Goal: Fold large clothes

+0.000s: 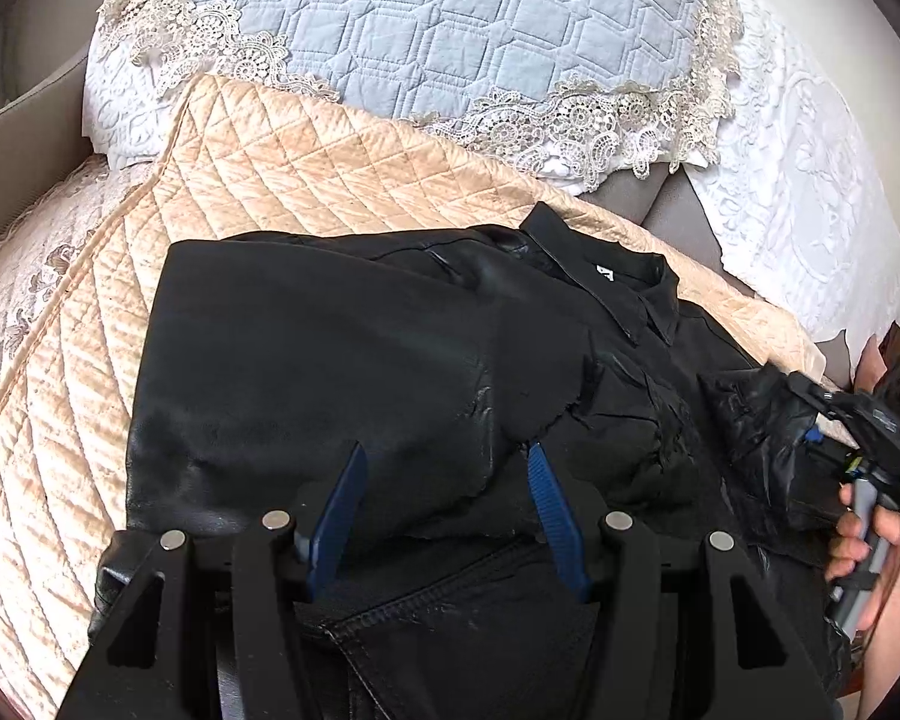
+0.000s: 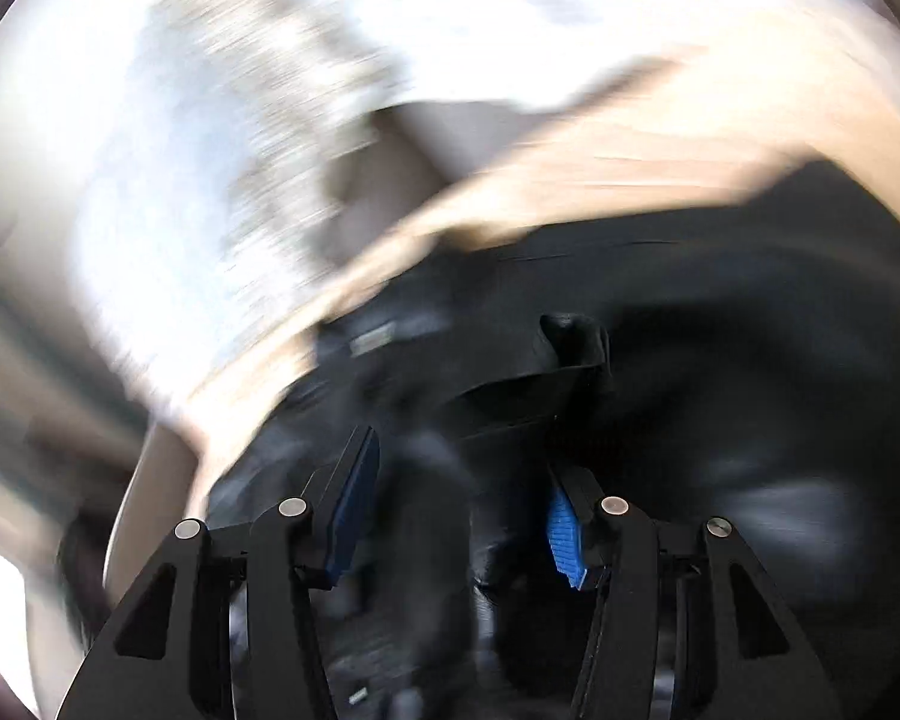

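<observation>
The black leather jacket [image 1: 342, 360] lies folded on a peach quilted bedspread [image 1: 258, 180], collar [image 1: 606, 276] pointing up-right toward the pillows; its white neck label [image 1: 785, 273] is unreadable. The left gripper [image 1: 444, 456] fingers stand part open over it, gripping nothing. The right gripper [image 2: 462, 456] fingers are apart with jacket between them; whether they hold it is unclear.

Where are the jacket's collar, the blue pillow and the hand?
jacket's collar [image 1: 606, 285], left wrist view, on the flap.
blue pillow [image 1: 450, 30], left wrist view, on its quilted middle.
hand [image 1: 876, 546], left wrist view, on the fingers.

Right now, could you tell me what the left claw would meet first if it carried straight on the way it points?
The black jacket. The left claw stands open just above it and points down into its folded panel, well short of the collar. How near is hard to judge.
</observation>
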Demonstrator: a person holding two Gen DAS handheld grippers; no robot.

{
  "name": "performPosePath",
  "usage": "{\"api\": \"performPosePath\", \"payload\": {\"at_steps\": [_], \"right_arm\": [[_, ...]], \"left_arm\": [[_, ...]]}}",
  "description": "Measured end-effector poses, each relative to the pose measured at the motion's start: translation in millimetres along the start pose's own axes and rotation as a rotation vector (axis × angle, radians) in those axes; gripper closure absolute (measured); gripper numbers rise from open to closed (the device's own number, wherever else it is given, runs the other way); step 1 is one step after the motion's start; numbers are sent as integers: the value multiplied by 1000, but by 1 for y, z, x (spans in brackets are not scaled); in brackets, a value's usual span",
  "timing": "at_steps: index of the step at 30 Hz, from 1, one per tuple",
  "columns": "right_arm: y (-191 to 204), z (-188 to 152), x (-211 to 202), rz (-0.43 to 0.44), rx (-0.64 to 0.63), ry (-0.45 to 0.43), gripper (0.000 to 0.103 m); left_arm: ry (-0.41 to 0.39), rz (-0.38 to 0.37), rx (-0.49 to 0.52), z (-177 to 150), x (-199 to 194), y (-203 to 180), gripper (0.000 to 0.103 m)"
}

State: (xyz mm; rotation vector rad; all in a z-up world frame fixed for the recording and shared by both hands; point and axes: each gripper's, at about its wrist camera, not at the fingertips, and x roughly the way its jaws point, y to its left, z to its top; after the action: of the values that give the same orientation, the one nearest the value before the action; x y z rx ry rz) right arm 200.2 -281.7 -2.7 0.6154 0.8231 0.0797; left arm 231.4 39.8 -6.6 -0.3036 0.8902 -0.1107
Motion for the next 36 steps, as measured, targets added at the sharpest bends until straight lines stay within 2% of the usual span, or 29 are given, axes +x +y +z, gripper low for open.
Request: {"api": "performPosePath", "payload": {"at_steps": [2,5,7,10,11,12,15,18,21,24,26,28,30,32,34,36], "right_arm": [[22,-4,-1,62,-92,4,49],[24,-10,-11,54,-86,-37,49],[15,-15,-10,-2,-49,-37,49],[4,-29,9,-118,-73,51,52],[1,-34,19,-138,-80,81,59],[-3,-39,29,-151,-84,113,61],[-8,-45,60,-205,-110,165,60],[-5,-32,63,-210,-115,151,59],[6,-27,29,-153,-131,115,59],[10,-34,-21,-162,-193,49,59],[1,-41,-57,-229,-215,9,59],[-19,-49,-89,-350,-227,-28,59],[-45,-55,-106,-472,-200,-58,59],[-76,-59,-113,-580,-142,-49,59],[-109,-62,-110,-587,-60,18,64],[-111,-60,-114,-569,-38,2,64]], "left_arm": [[-2,5,-8,1,-1,3,44],[-6,13,-24,1,-3,9,44],[-7,21,-31,1,-4,13,44],[10,39,-30,0,0,16,44],[22,47,-25,0,3,15,44],[36,54,-16,-2,6,15,44],[54,77,16,-3,14,10,44],[56,86,33,-3,16,8,44],[49,84,28,-4,12,10,44],[27,64,42,-6,0,7,44],[17,60,76,-10,-7,4,44],[24,73,118,-16,-7,1,44],[51,85,138,-22,0,3,44],[71,95,141,-26,7,5,44],[67,100,154,-28,11,5,44],[60,102,158,-29,10,5,44]]}}
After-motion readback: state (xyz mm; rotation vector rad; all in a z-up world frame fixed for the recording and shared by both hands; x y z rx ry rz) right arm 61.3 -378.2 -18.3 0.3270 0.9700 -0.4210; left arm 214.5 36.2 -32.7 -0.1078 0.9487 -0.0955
